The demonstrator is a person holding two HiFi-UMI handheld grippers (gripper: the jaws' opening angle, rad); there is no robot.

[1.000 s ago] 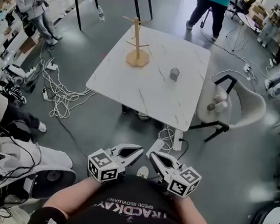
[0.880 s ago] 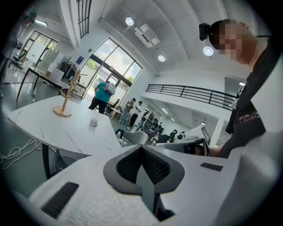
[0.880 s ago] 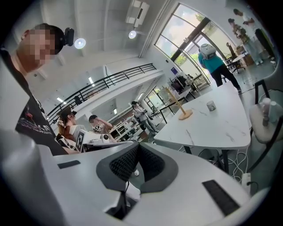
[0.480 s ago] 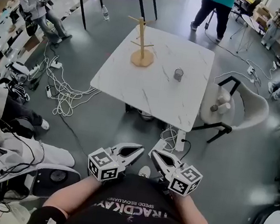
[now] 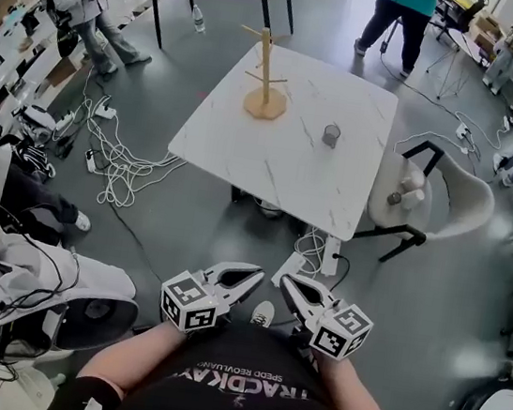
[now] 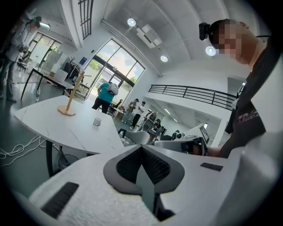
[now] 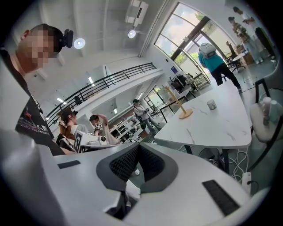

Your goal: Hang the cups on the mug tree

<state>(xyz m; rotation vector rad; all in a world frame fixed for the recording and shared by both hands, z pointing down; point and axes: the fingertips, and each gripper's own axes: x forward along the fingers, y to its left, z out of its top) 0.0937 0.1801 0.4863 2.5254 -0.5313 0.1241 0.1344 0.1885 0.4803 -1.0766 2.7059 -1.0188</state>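
A wooden mug tree (image 5: 266, 77) stands on the far left part of the white marble table (image 5: 272, 159). One small grey cup (image 5: 331, 135) stands upright to its right, apart from it. The same tree (image 6: 70, 99) and cup (image 6: 97, 121) show far off in the left gripper view, and again as tree (image 7: 179, 106) and cup (image 7: 212, 104) in the right gripper view. My left gripper (image 5: 256, 275) and right gripper (image 5: 285, 281) are held low, close to the person's chest, well short of the table. Both are shut on nothing, as the left gripper (image 6: 141, 148) and right gripper (image 7: 138, 145) views confirm.
A white chair (image 5: 438, 192) with a few small items on its seat stands at the table's right side. Loose cables (image 5: 115, 165) lie on the floor to the left. Seated people (image 5: 4, 249) are at the near left, and a person in teal (image 5: 397, 11) stands beyond the table.
The head view has shifted slightly, so the table and mug tree sit a little further right. Both grippers stay shut in the same place.
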